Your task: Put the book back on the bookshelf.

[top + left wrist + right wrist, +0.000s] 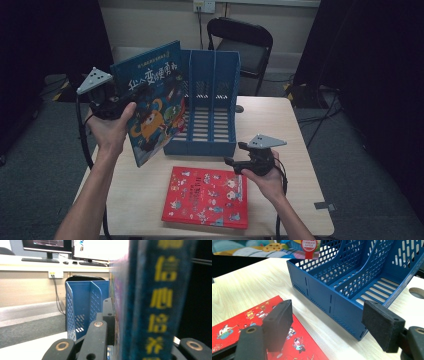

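A blue picture book point(152, 107) is held upright off the table, tilted, just left of the blue three-slot file holder point(222, 75). My left gripper point(132, 95) is shut on its edge; in the left gripper view the book's spine point(160, 302) with yellow characters stands between the black jaws, and the file holder point(82, 305) lies beyond. A red picture book point(207, 197) lies flat at the table's front. My right gripper point(235, 155) hovers open over the red book's far right corner. Its view has the red book point(237, 325) under the left pad and the file holder point(337, 297) ahead.
The wooden table point(295, 140) has a round cable hole point(418, 292) behind the holder. A black folding chair point(245, 42) stands beyond the far edge. Dark curtains hang at both sides. A desk with monitors point(47, 246) is along the wall.
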Tool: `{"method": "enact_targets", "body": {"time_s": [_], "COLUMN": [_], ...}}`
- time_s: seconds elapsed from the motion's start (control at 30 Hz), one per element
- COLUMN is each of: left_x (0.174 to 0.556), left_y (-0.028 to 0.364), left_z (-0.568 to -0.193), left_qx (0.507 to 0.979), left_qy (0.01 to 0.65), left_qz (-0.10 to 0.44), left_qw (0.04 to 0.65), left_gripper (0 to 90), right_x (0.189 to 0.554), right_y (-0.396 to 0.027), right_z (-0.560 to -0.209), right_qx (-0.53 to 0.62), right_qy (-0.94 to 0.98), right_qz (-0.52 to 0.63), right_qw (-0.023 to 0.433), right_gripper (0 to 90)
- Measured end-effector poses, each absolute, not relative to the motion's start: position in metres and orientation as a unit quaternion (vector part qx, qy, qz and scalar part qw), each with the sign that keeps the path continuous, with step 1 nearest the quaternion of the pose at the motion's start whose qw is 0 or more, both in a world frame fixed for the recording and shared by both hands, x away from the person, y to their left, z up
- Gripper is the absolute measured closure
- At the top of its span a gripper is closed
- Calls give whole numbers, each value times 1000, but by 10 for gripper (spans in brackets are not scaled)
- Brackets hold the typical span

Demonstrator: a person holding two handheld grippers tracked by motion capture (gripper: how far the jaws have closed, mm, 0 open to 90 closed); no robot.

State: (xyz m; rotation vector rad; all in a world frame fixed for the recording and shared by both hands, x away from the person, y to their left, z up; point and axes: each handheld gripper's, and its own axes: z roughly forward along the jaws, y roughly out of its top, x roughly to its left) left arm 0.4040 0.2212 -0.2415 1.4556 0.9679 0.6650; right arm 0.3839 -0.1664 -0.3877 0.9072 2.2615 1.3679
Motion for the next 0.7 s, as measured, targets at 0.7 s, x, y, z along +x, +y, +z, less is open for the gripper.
{"method": "enact_targets", "body": {"time_s": [0.7], "left_x": [450], "left_y": [194], "left_z": [-258], "left_qx": [601], "left_qy": [454], "left_qz": [321], "left_qw": [574], "left_gripper": [835], "right_x": [385], "right_y": [-169], "right_z": [-392], "right_qx": [323], "right_qy": [798], "right_qz": [480], "right_qw": [167], "right_gripper": [247]}}
